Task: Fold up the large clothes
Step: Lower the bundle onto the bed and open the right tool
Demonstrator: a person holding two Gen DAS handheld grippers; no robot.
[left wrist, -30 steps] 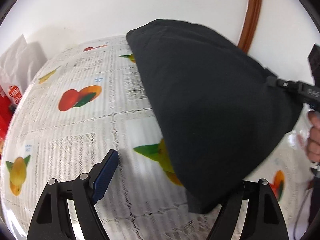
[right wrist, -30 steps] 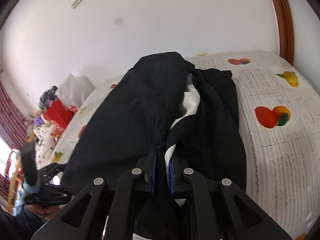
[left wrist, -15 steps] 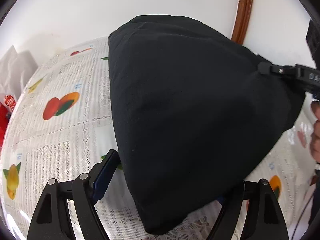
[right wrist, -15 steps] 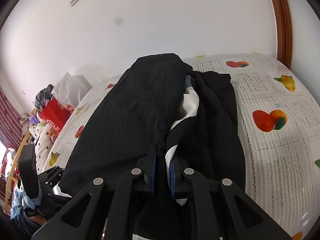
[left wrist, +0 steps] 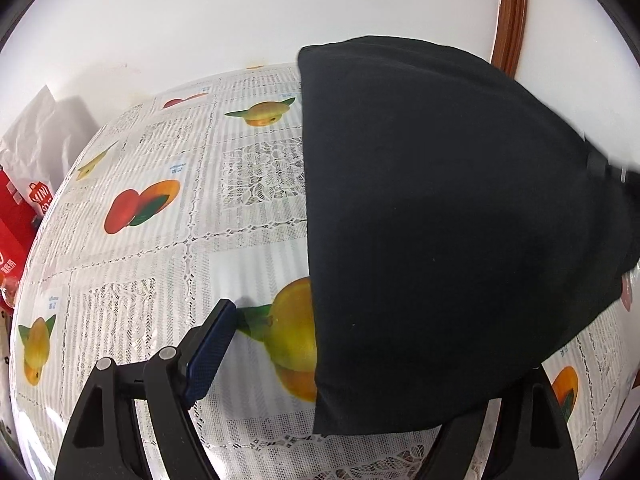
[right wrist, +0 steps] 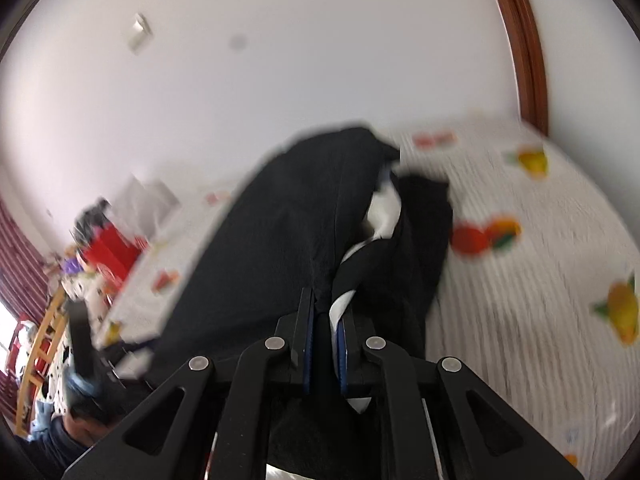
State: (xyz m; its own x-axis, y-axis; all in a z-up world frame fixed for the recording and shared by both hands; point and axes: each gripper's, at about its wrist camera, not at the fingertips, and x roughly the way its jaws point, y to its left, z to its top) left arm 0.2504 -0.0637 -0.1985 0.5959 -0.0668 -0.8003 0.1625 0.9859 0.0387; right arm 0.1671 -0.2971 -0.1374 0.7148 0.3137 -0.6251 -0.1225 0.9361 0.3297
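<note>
A large black garment (left wrist: 440,220) hangs stretched over the right half of the left wrist view, its lower hem near the table. My left gripper (left wrist: 360,356) stands wide open. Its left finger (left wrist: 208,352) with the blue pad is bare, while the cloth hides the right finger. In the right wrist view my right gripper (right wrist: 324,344) is shut on a bunched edge of the black garment (right wrist: 280,248), where a white inner layer (right wrist: 384,216) shows. The cloth runs from the jaws down to the far part of the table. The left gripper (right wrist: 84,344) appears blurred at the lower left.
The table wears a white lace cloth (left wrist: 160,280) printed with fruit. A red box (left wrist: 16,224) and a white bag (left wrist: 36,136) stand at its left end. A brown door frame (left wrist: 510,12) runs up the wall behind. A wooden chair (right wrist: 40,344) is beside the table.
The black garment swung left across the left wrist view, then back to the right, uncovering the left finger's side. The right wrist view has tilted and blurred; its jaws stay clamped on the cloth.
</note>
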